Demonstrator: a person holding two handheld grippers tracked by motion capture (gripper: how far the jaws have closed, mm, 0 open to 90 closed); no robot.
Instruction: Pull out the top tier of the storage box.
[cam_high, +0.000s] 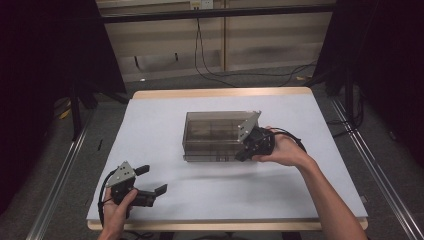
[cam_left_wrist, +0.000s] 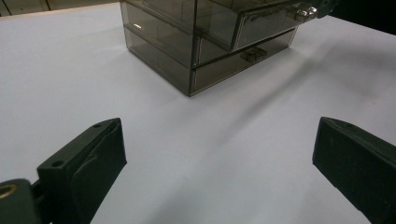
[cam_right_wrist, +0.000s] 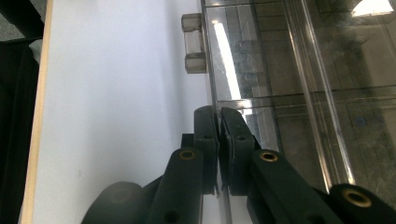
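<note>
White-covered rectangular table with a wooden edge (cam_high: 150, 130). Near its middle stands a smoky-grey transparent plastic drawer box (cam_high: 212, 132), two stacked tiers visible in the left gripper view (cam_left_wrist: 187, 42), drawer fronts facing the person's right.

Right gripper (cam_high: 245, 150), black with a grey three-cornered plate, is pressed against the box's right-hand face. Its jaws are drawn nearly together at the front of one drawer (cam_right_wrist: 247, 121); whether a handle sits between them cannot be told. A small clear block handle (cam_right_wrist: 194, 49) shows on the neighbouring drawer front.

Left gripper (cam_high: 152, 180) is held low at the table's near-left corner, well apart from the box, jaws spread wide, nothing between them.
</note>
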